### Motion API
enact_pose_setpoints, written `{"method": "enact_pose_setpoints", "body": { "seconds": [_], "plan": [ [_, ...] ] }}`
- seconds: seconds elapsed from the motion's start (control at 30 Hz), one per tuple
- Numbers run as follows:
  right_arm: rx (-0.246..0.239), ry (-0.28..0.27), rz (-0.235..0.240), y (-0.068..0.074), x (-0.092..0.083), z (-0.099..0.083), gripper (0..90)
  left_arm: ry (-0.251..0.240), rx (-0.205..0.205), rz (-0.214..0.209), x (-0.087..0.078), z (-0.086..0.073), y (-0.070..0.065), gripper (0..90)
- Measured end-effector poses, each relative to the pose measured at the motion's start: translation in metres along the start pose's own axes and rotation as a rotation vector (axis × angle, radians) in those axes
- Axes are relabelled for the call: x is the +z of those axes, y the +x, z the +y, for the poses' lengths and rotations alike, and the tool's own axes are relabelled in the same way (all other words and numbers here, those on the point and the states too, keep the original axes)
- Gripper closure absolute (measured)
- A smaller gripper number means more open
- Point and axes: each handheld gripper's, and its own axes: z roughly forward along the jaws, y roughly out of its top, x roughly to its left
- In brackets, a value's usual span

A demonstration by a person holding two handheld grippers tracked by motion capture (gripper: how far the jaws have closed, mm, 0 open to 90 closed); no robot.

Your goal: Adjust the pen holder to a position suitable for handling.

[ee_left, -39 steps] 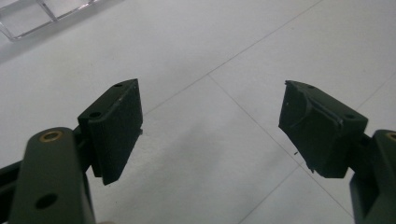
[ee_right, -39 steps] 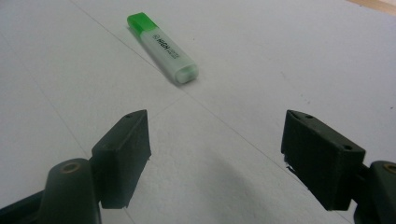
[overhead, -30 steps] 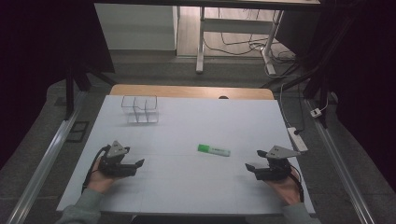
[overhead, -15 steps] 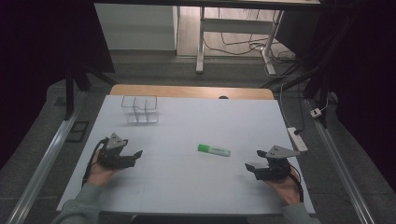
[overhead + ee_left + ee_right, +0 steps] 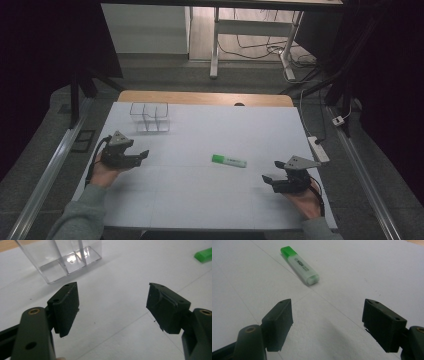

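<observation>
Green-capped, the highlighter (image 5: 228, 160) lay flat on the white worktop (image 5: 200, 200), between the two hand-held grippers, well apart from the clear divided organiser (image 5: 149, 116). Both the left hand-held gripper (image 5: 141, 154) and the right hand-held gripper (image 5: 267, 178) stood wide open, holding nothing. A skewed pinch could likely roll the smooth barrel away. The right gripper view showed its printed label (image 5: 300, 263); the high view did not.

Black two-jaw tongs (image 5: 144, 154), grey plates, grey sleeves (image 5: 80, 216).
</observation>
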Motion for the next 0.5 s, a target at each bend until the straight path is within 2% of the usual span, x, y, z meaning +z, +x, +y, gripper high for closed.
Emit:
{"method": "enact_pose_setpoints", "body": {
  "seconds": [0.07,0.2,0.5],
  "plan": [
    [-0.002,0.001,-0.001,0.0,0.0,0.0,23.9,-0.004,-0.02,-0.005,-0.001,0.004,0.008,27.2],
    [-0.003,-0.002,0.003,0.001,0.002,0.0,24.1,-0.003,-0.032,0.005,-0.002,0.01,0.015,28.2],
    [-0.001,0.0,0.005,0.0,0.003,0.0,24.1,0.003,-0.045,0.021,-0.003,0.016,0.028,33.0]
  ]
}}
